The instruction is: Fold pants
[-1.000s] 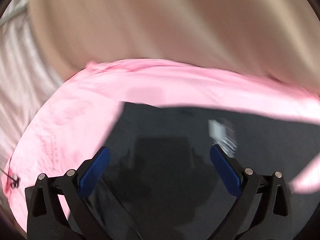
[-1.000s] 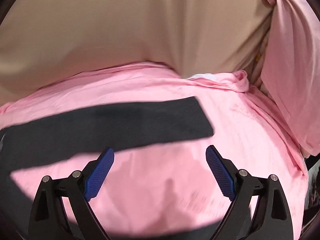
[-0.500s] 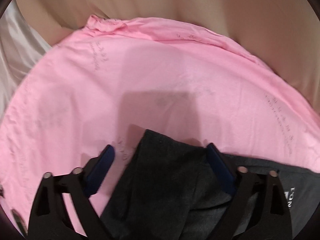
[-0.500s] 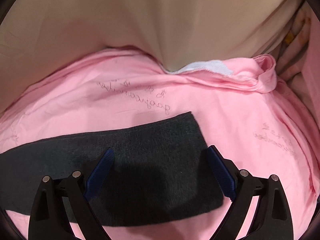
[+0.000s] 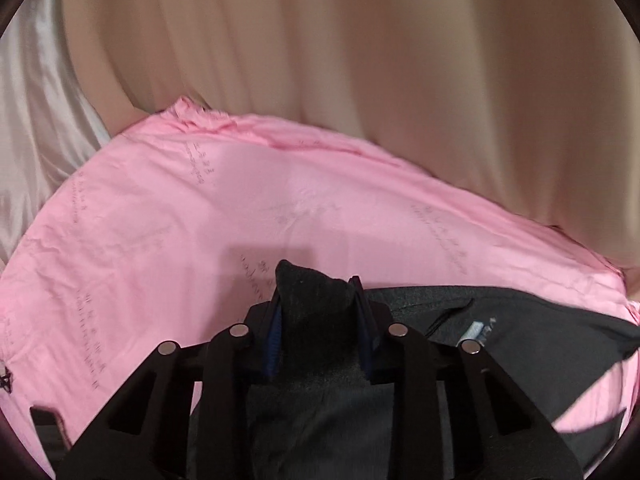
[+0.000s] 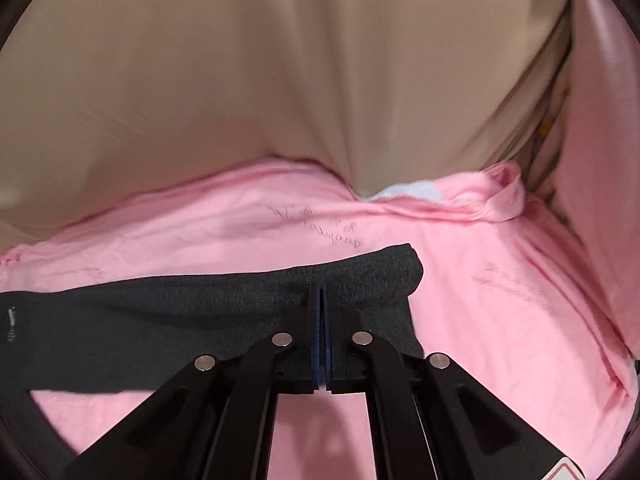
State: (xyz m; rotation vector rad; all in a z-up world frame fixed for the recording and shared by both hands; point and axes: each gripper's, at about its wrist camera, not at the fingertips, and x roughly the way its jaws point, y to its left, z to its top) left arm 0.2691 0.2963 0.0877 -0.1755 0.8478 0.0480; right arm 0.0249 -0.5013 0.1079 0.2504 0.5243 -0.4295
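Observation:
The dark grey pants [image 5: 500, 320] lie on a pink sheet [image 5: 200, 216]. My left gripper [image 5: 316, 292] is shut on a bunched-up corner of the pants, which pokes up between the blue pads. In the right wrist view the pants [image 6: 160, 312] stretch to the left as a long dark band. My right gripper [image 6: 320, 292] is shut on the far edge of the band near its right end, and the cloth is lifted a little there. A small white label [image 5: 476, 330] shows on the pants in the left wrist view.
The pink sheet [image 6: 500, 300] covers a bed or table. Beige curtain [image 6: 280, 80] hangs close behind it. A white satin cloth [image 5: 36, 120] is at the far left, and a pink cloth [image 6: 600, 160] hangs at the right.
Both grippers were open over the pants. Both have moved down onto the cloth and closed on it, the left on a corner, the right on the leg's edge.

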